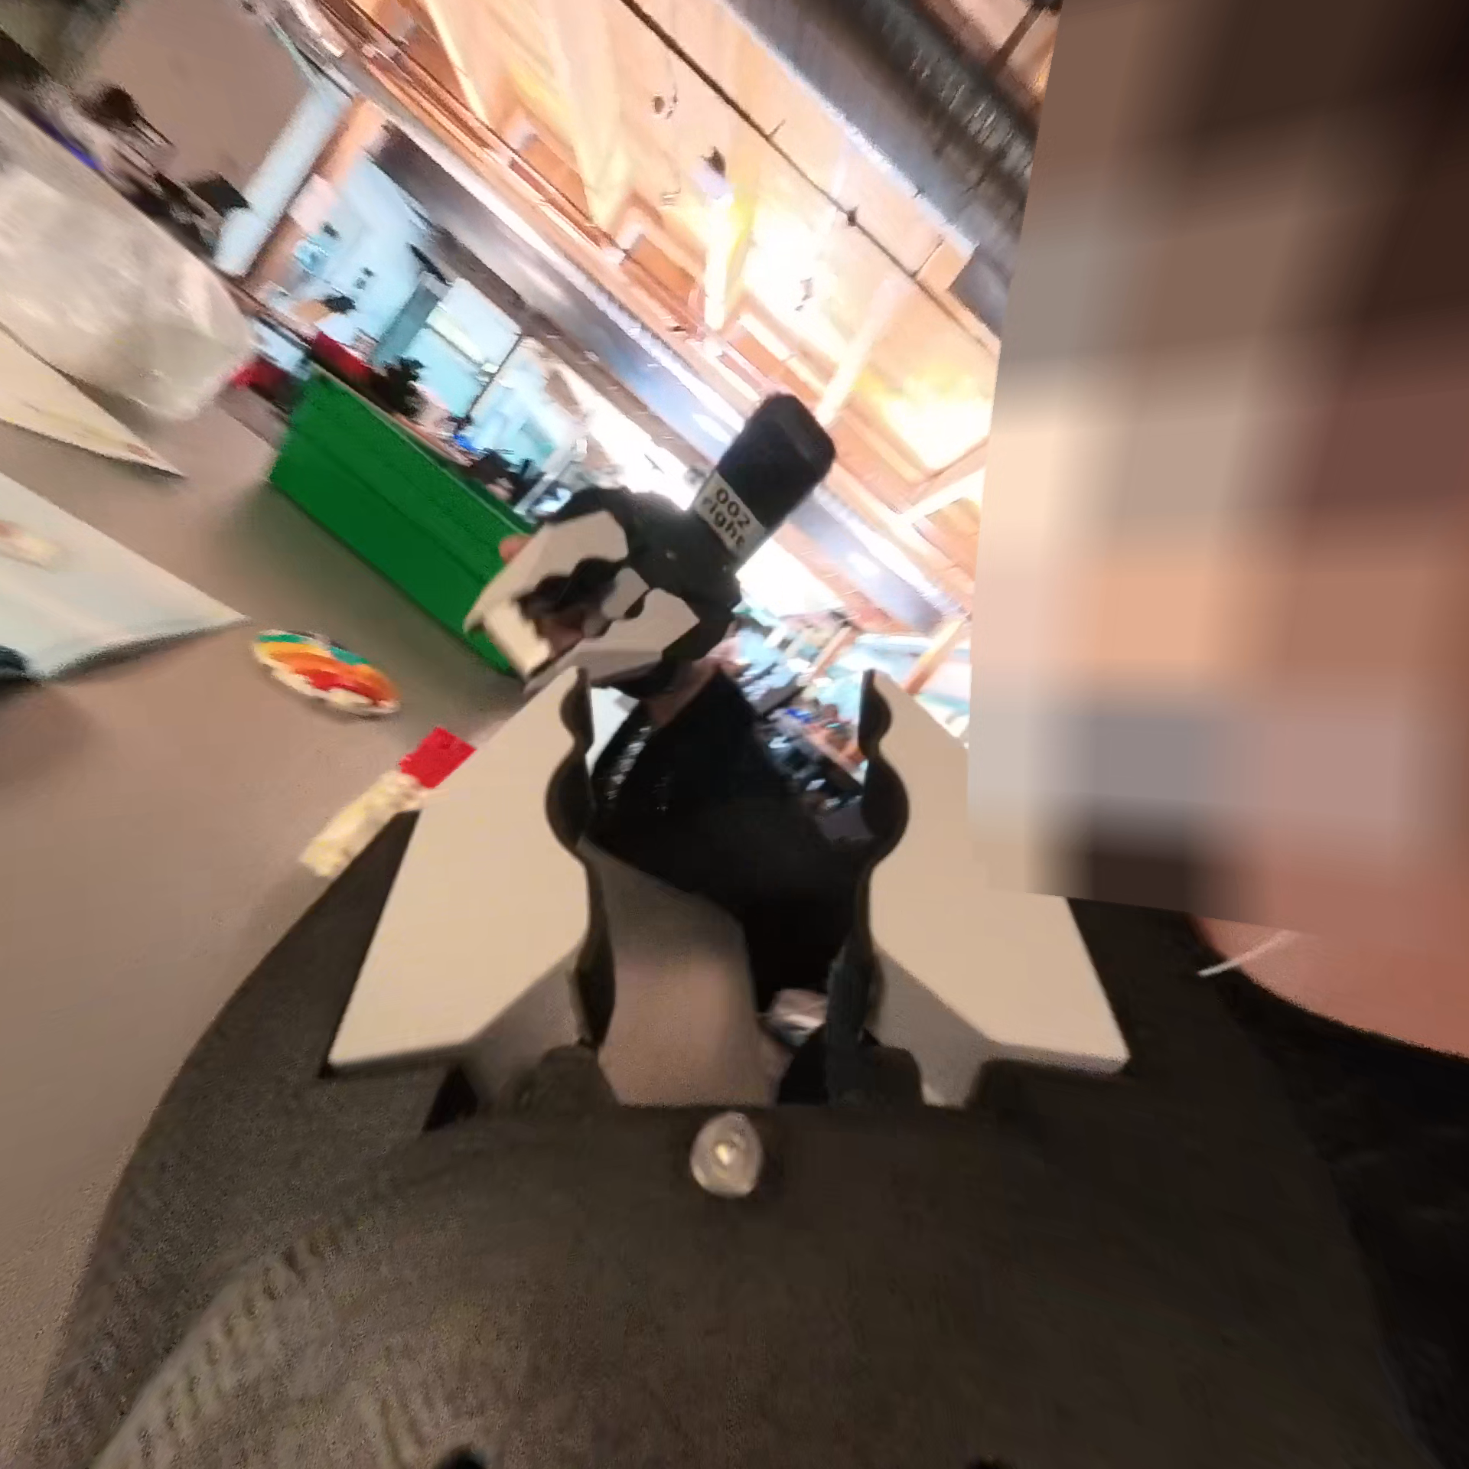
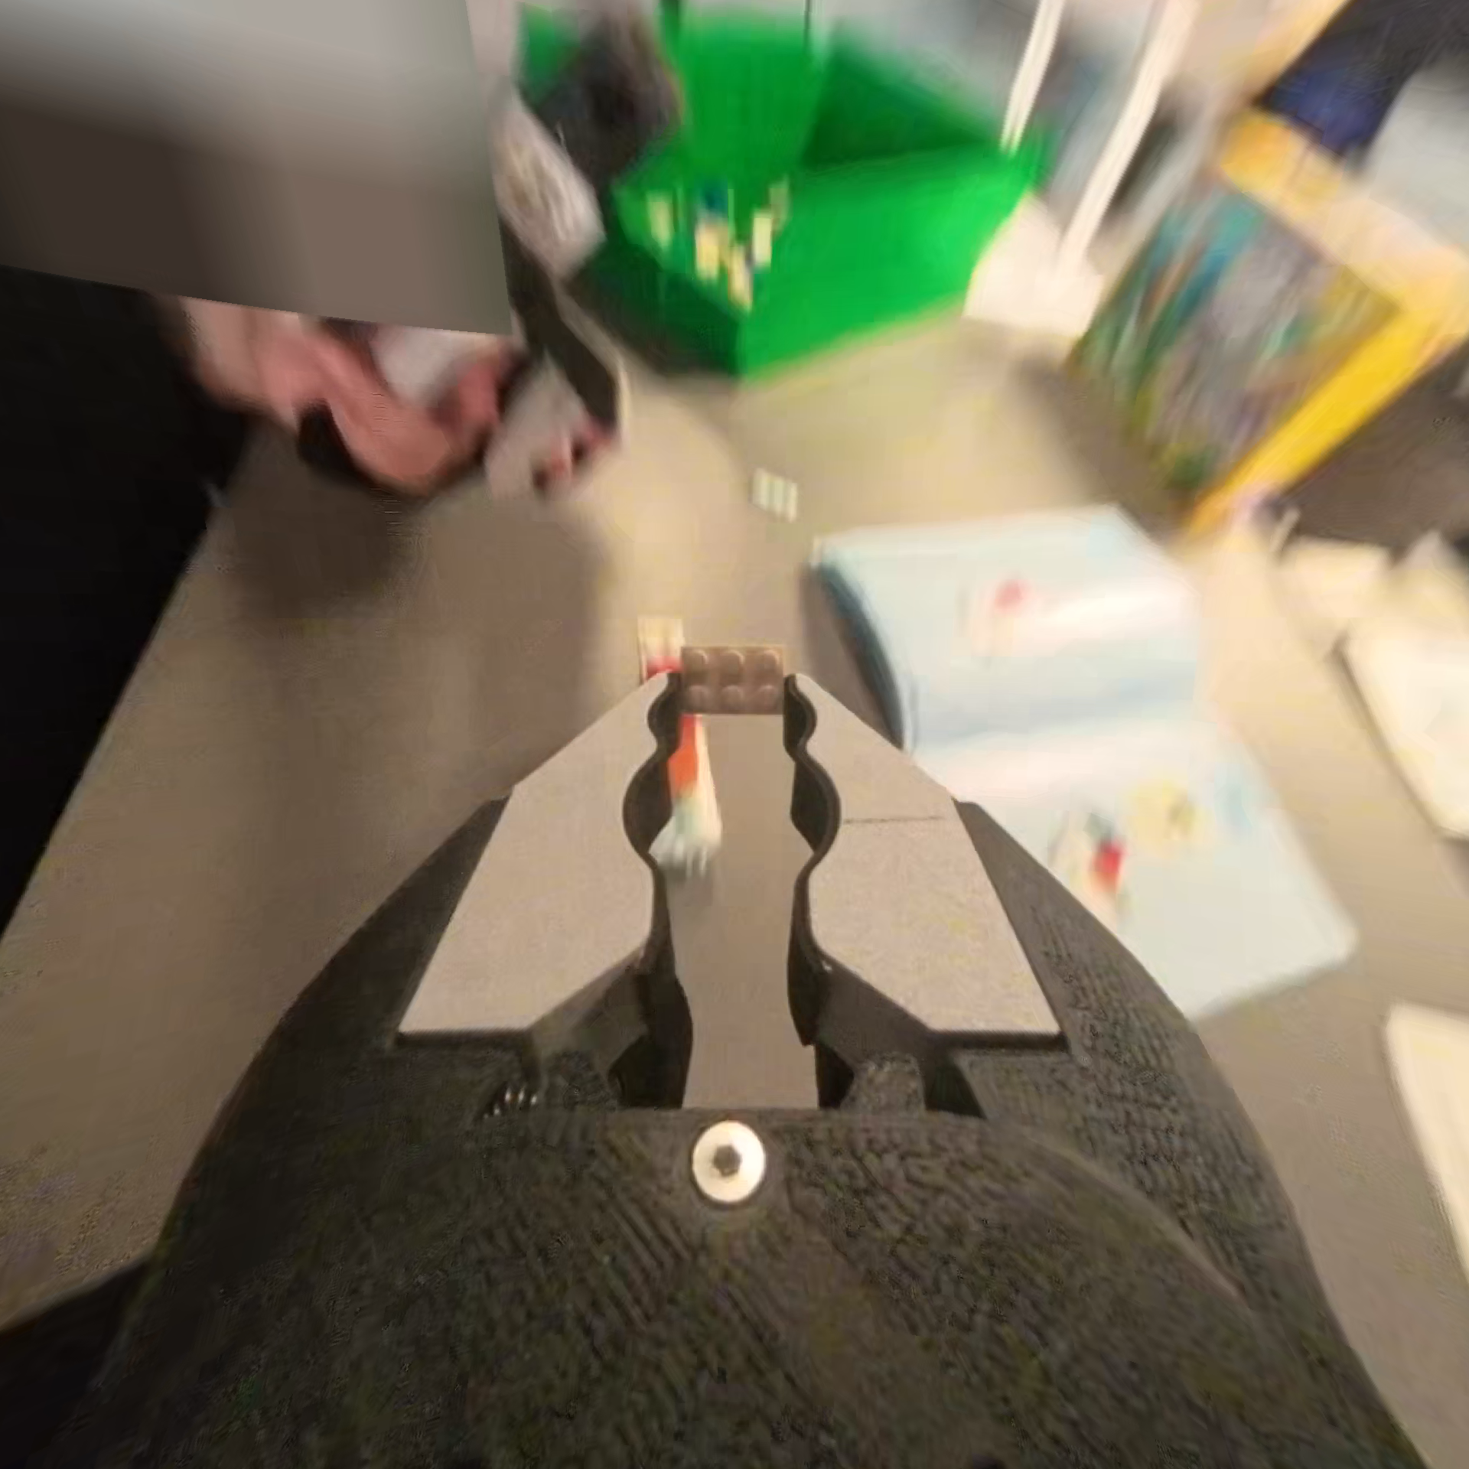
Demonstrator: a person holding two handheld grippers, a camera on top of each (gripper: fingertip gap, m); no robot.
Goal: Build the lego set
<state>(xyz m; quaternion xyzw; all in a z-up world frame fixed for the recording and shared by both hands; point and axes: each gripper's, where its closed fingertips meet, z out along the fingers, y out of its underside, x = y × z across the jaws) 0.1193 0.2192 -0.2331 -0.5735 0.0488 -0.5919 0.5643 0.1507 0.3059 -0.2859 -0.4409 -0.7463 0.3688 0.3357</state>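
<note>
My right gripper [image 2: 730, 690] is shut on a small grey studded plate [image 2: 735, 677], held by its sides at the fingertips above the grey table [image 2: 397, 755]. A red, orange and white Lego piece [image 2: 693, 795] lies on the table below the fingers; it also shows in the left wrist view [image 1: 397, 783]. My left gripper [image 1: 723, 699] is open and empty, raised and tilted toward the person's dark shirt. The right gripper [image 1: 568, 608] shows just beyond it. In the right wrist view the left gripper [image 2: 556, 429] is blurred, held in a hand at upper left.
A green box [image 2: 835, 262] with loose pieces stands at the far side, also in the left wrist view [image 1: 381, 501]. An open light-blue instruction booklet [image 2: 1073, 755] lies right. A colourful round build [image 1: 326, 672], a small white piece [image 2: 775, 494] and a yellow-edged box [image 2: 1288, 334] are nearby. Both grippers' tips are roughly 20 centimetres from the small white piece [image 2: 775, 494].
</note>
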